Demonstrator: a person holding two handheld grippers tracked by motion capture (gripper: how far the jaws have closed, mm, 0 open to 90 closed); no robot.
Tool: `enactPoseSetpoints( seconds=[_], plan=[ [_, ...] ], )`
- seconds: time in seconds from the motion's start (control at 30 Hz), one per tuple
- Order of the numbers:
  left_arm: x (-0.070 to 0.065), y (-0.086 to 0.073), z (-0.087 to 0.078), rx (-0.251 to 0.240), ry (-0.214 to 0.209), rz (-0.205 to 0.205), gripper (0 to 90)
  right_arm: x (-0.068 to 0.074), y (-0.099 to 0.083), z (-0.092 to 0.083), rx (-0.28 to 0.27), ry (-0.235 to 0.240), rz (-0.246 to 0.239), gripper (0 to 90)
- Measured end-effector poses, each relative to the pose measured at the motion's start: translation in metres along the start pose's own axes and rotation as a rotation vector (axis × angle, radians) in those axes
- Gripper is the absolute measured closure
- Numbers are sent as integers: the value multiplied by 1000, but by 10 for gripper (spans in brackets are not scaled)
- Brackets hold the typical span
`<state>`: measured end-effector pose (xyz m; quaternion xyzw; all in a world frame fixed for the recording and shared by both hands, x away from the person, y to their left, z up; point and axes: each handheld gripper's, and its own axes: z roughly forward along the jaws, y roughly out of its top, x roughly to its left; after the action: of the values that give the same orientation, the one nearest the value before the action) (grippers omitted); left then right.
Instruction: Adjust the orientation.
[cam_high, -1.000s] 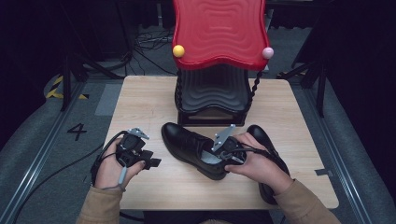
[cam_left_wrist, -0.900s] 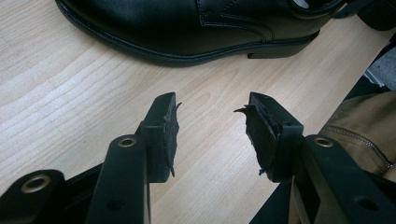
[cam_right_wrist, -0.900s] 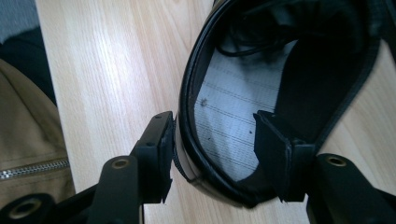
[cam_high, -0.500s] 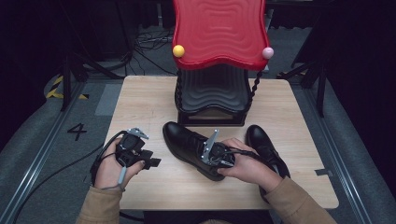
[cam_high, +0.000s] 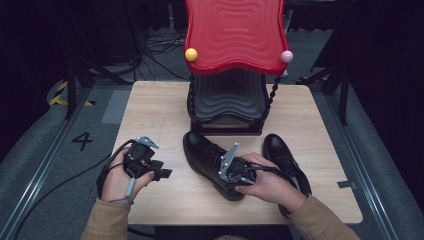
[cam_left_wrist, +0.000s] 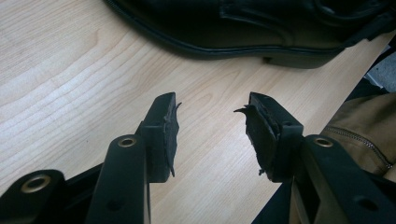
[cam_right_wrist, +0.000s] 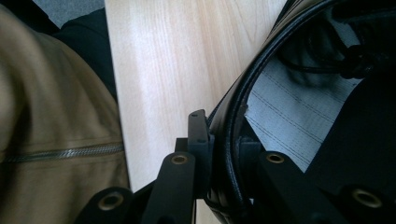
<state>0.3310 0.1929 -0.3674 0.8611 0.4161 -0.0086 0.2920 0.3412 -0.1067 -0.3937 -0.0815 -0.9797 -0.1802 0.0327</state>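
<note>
Two black leather shoes lie on the wooden table. The left shoe lies at an angle mid-table, and the right shoe is partly under the person's right hand. My right gripper sits at the left shoe's heel end. Its jaws have just been closing and now clamp the shoe's rim, one pad outside and one over the grey insole; the right gripper is shut on it. My left gripper rests low on the table's left, open and empty, facing the shoe's side.
A red wavy panel on a black ribbed stand rises at the table's far middle, just behind the shoes. A yellow ball and a pink ball sit at its corners. Tan sleeves come in from the near edge.
The right hand has shifted a little toward the left shoe's heel, uncovering more of the right shoe, and its jaws have closed on the rim. The left gripper has stayed put.
</note>
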Motion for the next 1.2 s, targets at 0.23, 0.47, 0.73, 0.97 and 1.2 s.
enactPoseSetpoints(
  seconds=[0.23,0.47,0.73,0.97,1.2],
  plan=[
    [-1,6,4,4,-7,15,541,16,-23,-18,-48,-10,54,811],
    [-4,15,9,11,-17,36,541,23,-45,-28,-34,-77,171,800],
    [-4,24,15,21,-35,59,538,24,-58,-23,-28,-114,309,788],
    [-5,27,17,25,-40,66,536,34,-53,-12,-7,-137,328,778],
    [-5,29,18,26,-44,68,535,33,-57,-11,5,-74,339,707]
  ],
)
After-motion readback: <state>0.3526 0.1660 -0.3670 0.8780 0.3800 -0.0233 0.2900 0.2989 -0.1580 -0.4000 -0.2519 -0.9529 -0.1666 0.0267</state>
